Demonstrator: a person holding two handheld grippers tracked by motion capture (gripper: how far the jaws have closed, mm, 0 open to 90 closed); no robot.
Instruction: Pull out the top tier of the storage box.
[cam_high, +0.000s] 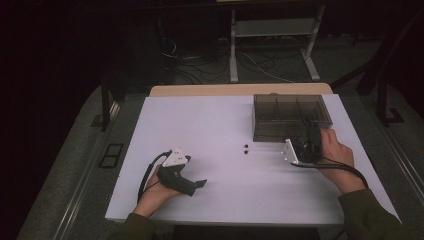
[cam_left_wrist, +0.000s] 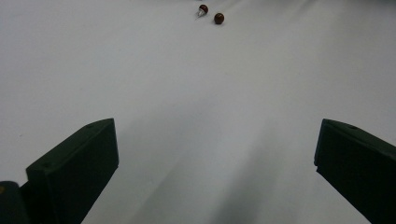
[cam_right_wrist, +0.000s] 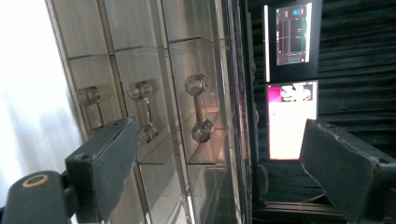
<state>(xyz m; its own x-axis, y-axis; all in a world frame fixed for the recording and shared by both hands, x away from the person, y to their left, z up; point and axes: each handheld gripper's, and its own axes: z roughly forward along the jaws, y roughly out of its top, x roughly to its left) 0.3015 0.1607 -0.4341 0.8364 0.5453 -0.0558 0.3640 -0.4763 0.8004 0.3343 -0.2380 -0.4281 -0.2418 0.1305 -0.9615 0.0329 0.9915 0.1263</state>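
**Right gripper at drawer unit, jaws wide**

The clear drawer unit stood at the far right of the white table. The right gripper was against its front, turned on its side, jaws spread wide and empty around the drawer handles. Two small dark red beads lay mid-table. The left gripper rested near the front edge, jaws wide apart, holding nothing.

Left gripper low near the person, jaws wide apart; right gripper forward, jaws likewise spread.
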